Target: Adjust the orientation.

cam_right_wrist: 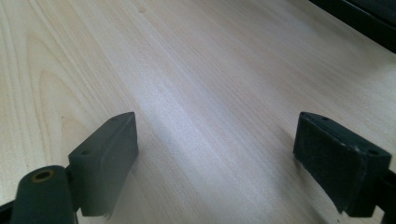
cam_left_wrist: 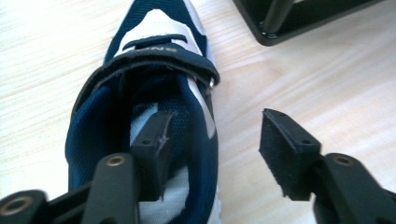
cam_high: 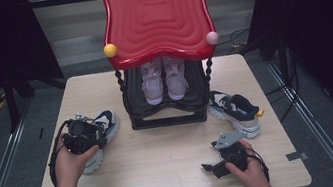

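Black jaws of the left tool (cam_left_wrist: pixel 212 154) are being held wide astride the collar wall of the navy shoe (cam_left_wrist: pixel 154 107), lying left on the desk (cam_high: pixel 165 159); light, soft, best gripped there. Right tool (cam_right_wrist: pixel 229 158) is being kept wide, idle.

The high view looks forward and down from above the person's side of the wooden table (cam_high: pixel 165 164), far enough back to take in all of its top, the red-topped shoe rack (cam_high: pixel 160 49) at its far edge and the floor around it. The left gripper view rides low on the left gripper (cam_left_wrist: pixel 212 154), close above the navy and white sneaker (cam_left_wrist: pixel 154 93), facing along it towards a corner of the rack's black base (cam_left_wrist: pixel 280 23). The right gripper view sits just over the tabletop, looking across bare wood. All three views share the table surface; the sneaker (cam_high: pixel 102 129) appears in the high view too.
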`<state>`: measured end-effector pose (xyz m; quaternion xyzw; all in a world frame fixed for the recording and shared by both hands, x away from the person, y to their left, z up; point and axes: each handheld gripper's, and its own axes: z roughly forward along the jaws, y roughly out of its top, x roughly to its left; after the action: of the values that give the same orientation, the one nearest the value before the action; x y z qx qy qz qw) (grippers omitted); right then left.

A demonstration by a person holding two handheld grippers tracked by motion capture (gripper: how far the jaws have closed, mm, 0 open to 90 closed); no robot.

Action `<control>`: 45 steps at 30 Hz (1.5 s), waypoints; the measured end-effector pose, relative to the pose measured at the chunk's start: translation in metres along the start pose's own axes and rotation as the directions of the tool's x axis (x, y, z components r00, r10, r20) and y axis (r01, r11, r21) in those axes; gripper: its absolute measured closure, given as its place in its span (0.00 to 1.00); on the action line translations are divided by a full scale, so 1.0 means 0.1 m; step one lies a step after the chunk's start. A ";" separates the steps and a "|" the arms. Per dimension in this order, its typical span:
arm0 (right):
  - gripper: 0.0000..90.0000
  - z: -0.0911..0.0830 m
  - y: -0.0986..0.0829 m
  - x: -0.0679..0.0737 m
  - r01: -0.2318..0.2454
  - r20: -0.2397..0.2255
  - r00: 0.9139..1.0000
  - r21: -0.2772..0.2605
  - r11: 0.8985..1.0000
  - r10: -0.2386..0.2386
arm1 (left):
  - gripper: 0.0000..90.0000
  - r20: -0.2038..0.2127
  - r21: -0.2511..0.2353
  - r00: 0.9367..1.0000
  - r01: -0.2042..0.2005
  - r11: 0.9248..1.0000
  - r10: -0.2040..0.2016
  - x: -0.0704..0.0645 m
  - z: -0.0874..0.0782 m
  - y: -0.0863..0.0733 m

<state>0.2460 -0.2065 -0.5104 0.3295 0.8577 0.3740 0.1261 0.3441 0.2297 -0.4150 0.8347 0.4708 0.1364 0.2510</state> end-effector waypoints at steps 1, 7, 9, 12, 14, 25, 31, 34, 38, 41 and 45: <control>0.15 0.00 0.00 0.00 0.000 0.000 1.000 0.000 1.000 0.000 | 0.43 -0.004 -0.001 1.000 -0.015 1.000 0.015 0.00 -0.02 -0.01; 0.15 0.00 0.00 0.00 0.000 0.000 1.000 0.000 1.000 0.000 | 0.43 0.002 0.045 0.998 -0.067 0.997 0.067 0.06 -0.07 -0.12; 0.15 0.00 0.00 0.00 0.000 0.000 1.000 0.000 1.000 0.000 | 0.44 0.013 0.053 0.997 -0.074 0.996 0.073 0.03 -0.06 -0.15; 0.15 0.00 0.00 0.00 0.000 0.000 1.000 0.000 1.000 0.000 | 0.43 0.037 0.060 0.996 -0.080 0.995 0.078 -0.02 -0.04 -0.16; 0.15 0.00 0.00 0.00 0.000 0.000 1.000 0.000 1.000 0.000 | 0.43 0.039 0.062 0.995 -0.089 0.994 0.087 -0.05 -0.04 -0.15; 0.15 0.00 0.00 0.00 0.000 0.000 1.000 0.000 1.000 0.000 | 0.60 0.047 0.131 0.990 -0.136 0.982 0.131 -0.13 0.06 -0.15; 0.15 0.00 0.00 0.00 0.000 0.000 1.000 0.000 1.000 0.000 | 0.76 0.104 0.159 0.988 -0.132 0.978 0.117 -0.18 0.06 -0.11; 0.15 0.00 0.00 0.00 0.000 0.000 1.000 0.000 1.000 0.000 | 0.78 0.160 0.134 0.983 -0.110 0.985 0.088 -0.25 0.07 -0.09; 0.15 0.00 0.00 0.00 0.000 0.000 1.000 0.000 1.000 0.000 | 0.77 0.187 0.108 0.979 -0.099 0.989 0.077 -0.37 0.08 -0.04; 0.15 0.00 0.00 0.00 0.000 0.000 1.000 0.000 1.000 0.000 | 0.77 0.198 0.089 0.977 -0.096 0.991 0.077 -0.45 0.11 0.01; 0.15 0.00 0.00 0.00 0.000 0.000 1.000 0.000 1.000 0.000 | 0.77 0.212 0.083 0.974 -0.104 0.991 0.084 -0.54 0.14 0.05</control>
<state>0.2460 -0.2065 -0.5103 0.3294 0.8577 0.3740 0.1263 0.3263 0.1768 -0.4234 0.8765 0.4078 0.0380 0.2529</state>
